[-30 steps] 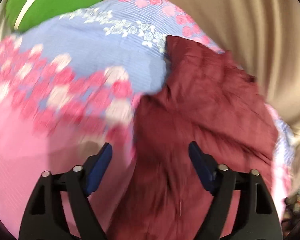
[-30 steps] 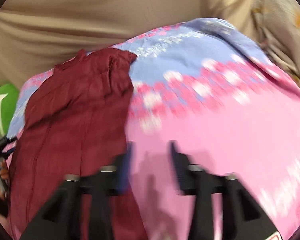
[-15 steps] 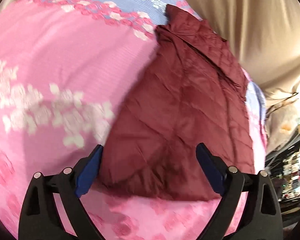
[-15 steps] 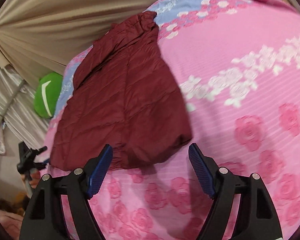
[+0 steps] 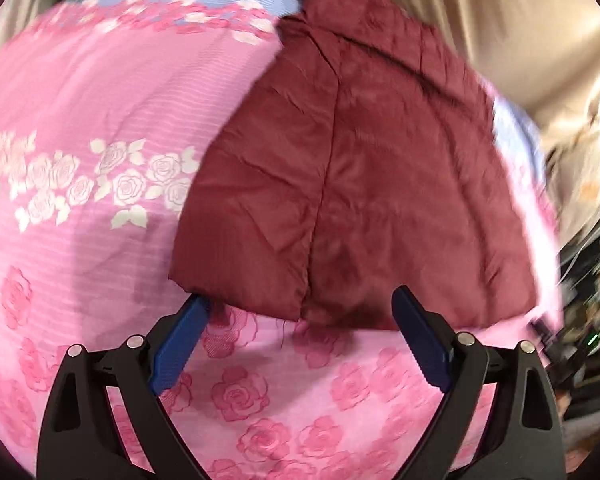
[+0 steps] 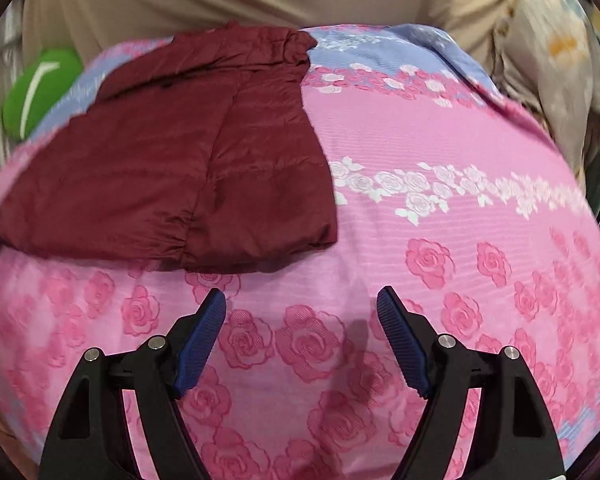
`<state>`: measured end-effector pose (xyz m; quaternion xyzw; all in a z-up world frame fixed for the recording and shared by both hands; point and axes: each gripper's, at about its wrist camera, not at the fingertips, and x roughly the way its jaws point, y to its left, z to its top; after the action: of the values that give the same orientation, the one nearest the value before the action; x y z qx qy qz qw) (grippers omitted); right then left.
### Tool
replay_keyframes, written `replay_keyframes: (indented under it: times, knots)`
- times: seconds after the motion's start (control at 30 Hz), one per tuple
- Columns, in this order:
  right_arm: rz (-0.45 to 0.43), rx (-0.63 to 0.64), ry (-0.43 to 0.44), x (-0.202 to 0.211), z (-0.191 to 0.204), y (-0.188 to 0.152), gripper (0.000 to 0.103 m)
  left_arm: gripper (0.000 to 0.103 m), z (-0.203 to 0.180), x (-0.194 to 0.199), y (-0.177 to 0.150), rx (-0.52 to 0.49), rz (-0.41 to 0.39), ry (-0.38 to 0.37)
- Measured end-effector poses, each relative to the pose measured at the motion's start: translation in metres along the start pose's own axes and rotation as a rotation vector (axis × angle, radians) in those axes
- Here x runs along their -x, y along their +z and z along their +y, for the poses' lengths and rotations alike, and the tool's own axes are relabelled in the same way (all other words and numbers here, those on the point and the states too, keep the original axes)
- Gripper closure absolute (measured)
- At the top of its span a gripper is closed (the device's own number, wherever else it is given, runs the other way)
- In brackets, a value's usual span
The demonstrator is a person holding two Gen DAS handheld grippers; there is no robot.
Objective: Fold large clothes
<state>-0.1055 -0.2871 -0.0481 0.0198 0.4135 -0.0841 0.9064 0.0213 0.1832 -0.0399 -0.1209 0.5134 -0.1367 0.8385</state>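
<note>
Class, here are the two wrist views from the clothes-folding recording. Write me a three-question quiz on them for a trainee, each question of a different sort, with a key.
1. True or false: the left gripper has its jaws clamped on the maroon jacket.
2. What does the jacket lie on? A) a bare wooden table B) a pink rose-print bedspread C) a grey carpet
3. In the right wrist view, which object shows beyond the jacket's far left side?

Key
1. False: the jaws stand wide, the hem just ahead of them.
2. B
3. A green cushion with a white stripe.
</note>
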Motion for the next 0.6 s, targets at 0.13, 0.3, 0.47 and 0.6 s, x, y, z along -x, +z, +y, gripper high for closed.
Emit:
replay_keyframes:
  times: [0.13,0.3,0.47,0.6]
  knots:
    - [-0.036,0.057,-0.093,-0.014,0.019,0.021,0.031,0.013,-0.004,-0.007,0.001,-0.017,-0.024,0.073]
    - [-0.101,-0.067,-0.162,-0.013,-0.008,0.046,0.036,0.013,0.001,-0.011,0.010,0.036,-0.062,0.078]
    - [-0.009,-0.193,-0.158,-0.033,-0.033,0.043,0.055,0.012,0.003,-0.015,0.020,0.062,-0.067,0.069]
    - [-0.006,-0.202,-0.150,-0.034,-0.030,0.043,0.082,0.014,0.001,-0.018,0.026,0.078,-0.065,0.091]
